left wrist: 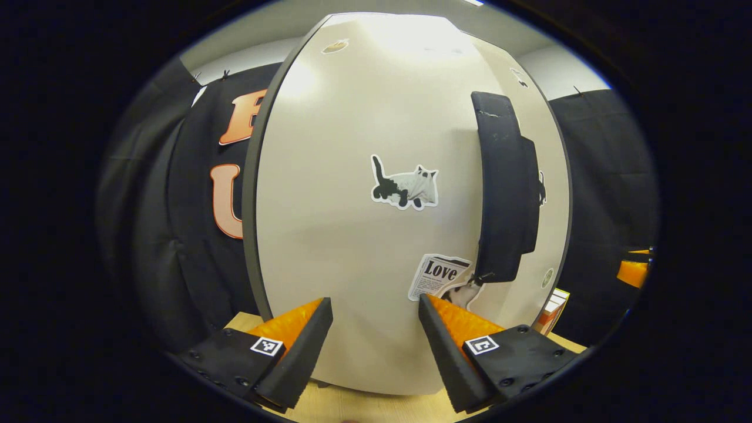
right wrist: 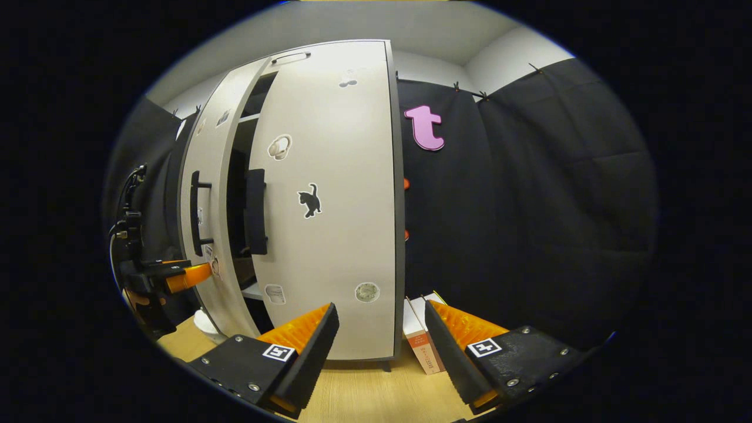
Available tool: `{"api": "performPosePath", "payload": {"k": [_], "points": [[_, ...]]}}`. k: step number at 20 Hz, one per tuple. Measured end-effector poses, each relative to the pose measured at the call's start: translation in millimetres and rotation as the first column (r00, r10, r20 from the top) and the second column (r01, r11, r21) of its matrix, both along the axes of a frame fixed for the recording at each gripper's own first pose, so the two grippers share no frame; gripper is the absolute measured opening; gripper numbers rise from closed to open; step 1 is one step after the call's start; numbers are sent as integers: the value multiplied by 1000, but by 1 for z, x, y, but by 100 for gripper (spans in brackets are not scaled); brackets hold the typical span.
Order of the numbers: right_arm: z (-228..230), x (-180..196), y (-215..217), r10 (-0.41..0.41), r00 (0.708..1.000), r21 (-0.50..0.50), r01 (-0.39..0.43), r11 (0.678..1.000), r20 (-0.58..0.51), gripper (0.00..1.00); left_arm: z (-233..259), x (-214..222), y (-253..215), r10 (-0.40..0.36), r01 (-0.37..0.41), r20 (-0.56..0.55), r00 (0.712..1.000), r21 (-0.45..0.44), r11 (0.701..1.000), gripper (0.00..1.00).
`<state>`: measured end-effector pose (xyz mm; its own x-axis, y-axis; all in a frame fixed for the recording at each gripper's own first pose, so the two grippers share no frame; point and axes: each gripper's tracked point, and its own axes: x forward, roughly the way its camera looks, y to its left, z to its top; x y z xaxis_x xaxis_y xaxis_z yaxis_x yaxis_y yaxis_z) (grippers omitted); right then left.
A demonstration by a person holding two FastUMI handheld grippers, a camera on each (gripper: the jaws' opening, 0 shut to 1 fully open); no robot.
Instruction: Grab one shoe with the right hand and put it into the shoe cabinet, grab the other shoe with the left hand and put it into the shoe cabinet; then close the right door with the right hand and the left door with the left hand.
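Left gripper: fingers apart, nothing held, facing left door close ahead, handle to upper right. Right gripper: spread, unloaded, right door ahead, ajar. Shoes: possibly inside, unseen.

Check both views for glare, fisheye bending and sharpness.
Left gripper view: bright glare washes out the top of the left door, whose edges bow strongly outward. Right gripper view: milder glare on the right door, edges curved; stickers look sharp in both.
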<state>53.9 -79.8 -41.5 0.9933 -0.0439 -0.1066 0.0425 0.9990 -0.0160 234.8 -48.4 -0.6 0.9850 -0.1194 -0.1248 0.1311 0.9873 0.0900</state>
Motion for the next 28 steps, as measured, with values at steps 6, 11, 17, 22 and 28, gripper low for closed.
{"api": "performPosePath", "payload": {"k": [6,11,17,22,28], "points": [[0,16,2,13,1000,12,-13,1000,-4,91,-4,11,-4,31,-31,-6,999,3,1000,94],[7,23,9,35,999,11,-34,999,-3,91,-2,9,-4,53,-53,-19,998,22,998,97],[19,24,21,65,998,-3,-65,998,5,91,13,-19,-1,29,-29,-42,999,-11,1000,97],[32,22,32,96,995,-16,-96,995,11,91,56,-50,24,54,-54,-10,998,-30,998,97],[67,5,48,132,990,-38,-131,991,39,91,114,-97,78,113,-113,66,991,-4,994,97]]}}
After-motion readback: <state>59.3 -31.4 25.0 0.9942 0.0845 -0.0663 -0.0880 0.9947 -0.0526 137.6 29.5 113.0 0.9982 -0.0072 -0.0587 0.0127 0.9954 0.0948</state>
